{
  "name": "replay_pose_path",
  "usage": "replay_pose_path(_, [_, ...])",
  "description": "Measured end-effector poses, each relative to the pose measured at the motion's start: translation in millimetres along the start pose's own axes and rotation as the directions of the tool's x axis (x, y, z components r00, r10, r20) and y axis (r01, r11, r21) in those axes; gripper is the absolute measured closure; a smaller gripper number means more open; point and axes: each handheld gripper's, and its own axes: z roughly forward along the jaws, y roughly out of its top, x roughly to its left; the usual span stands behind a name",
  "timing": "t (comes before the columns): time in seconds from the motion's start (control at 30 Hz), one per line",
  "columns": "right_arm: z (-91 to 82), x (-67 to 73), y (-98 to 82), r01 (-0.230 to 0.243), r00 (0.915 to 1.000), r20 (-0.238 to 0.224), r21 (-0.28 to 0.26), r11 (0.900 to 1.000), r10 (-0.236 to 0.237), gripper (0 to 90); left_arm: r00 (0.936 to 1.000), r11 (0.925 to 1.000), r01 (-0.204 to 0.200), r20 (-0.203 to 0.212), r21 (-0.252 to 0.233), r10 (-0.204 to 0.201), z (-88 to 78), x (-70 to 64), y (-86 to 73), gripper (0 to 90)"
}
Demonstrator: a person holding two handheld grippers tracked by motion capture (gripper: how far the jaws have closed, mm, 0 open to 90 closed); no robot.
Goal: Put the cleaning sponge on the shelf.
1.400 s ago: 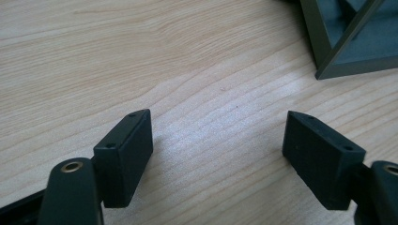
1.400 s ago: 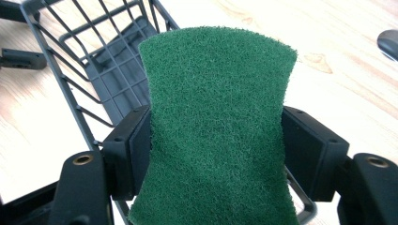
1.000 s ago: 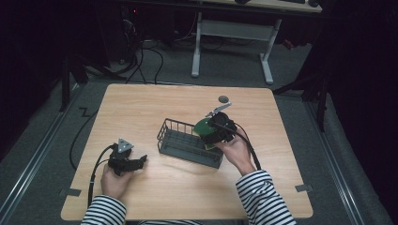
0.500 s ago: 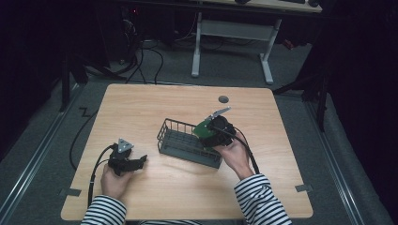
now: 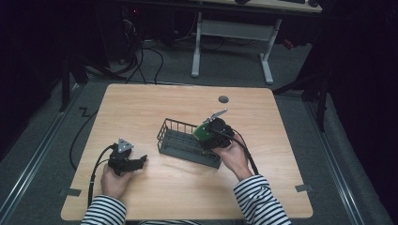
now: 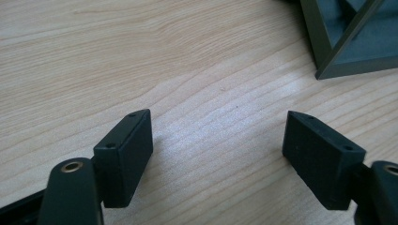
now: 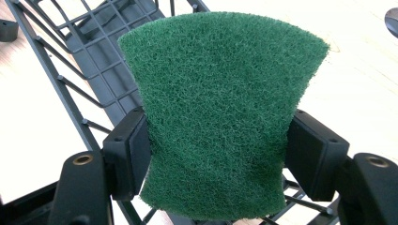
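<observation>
A green scouring pad (image 7: 220,117) is pinched at its sides by my right gripper (image 7: 218,154), which is shut on it. In the high view that gripper (image 5: 206,136) holds the pad (image 5: 202,132) over the right end of a dark wire basket (image 5: 180,140) standing mid-table. The basket's mesh (image 7: 89,61) lies just below and behind the pad. My left gripper (image 5: 136,161) rests low on the wooden table at the front left, a short way left of the basket. Its jaws stand wide open (image 6: 218,150) over bare wood, and a basket corner (image 6: 342,42) is at the upper right.
A small round dark grommet (image 5: 223,99) is set into the tabletop (image 5: 141,108) near the far edge. Cables trail from both grippers off the front of the table. A white-legged desk (image 5: 230,33) stands on the floor beyond the table.
My right gripper with the pad has shifted slightly toward the basket's right end. The left gripper has stayed still.
</observation>
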Motion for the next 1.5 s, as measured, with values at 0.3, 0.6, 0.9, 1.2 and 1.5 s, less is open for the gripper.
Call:
replay_pose_path(0.3, [4.1,-2.4,-5.6,-0.026,0.9986,-0.045,0.005,1.0,0.026,29.9,1.0,1.0,0.001,0.001,-0.001,-0.001,0.1,0.1,0.0,25.3])
replay_pose_path(0.6, [2.2,-2.9,-6.2,-0.048,0.9979,-0.045,-0.003,0.999,0.047,21.7,1.0,1.0,0.0,0.001,-0.001,0.0,0.0,0.1,0.0,25.2])
replay_pose_path(0.9, [-13.5,-8.1,-11.9,-0.053,0.9979,-0.039,-0.055,0.997,0.051,20.8,1.0,1.0,0.0,0.001,-0.001,0.0,0.0,0.1,0.0,25.2])
replay_pose_path(1.2, [-40.2,-33.2,-35.4,-0.132,0.9906,-0.054,-0.136,0.982,0.126,23.7,1.0,1.0,0.004,0.001,-0.003,-0.004,0.3,-0.2,0.0,25.2])
replay_pose_path(1.5, [-64.4,-54.1,-55.5,-0.179,0.9839,-0.034,-0.195,0.964,0.176,25.6,1.0,1.0,0.003,0.001,-0.003,-0.003,0.3,-0.2,0.0,25.2])
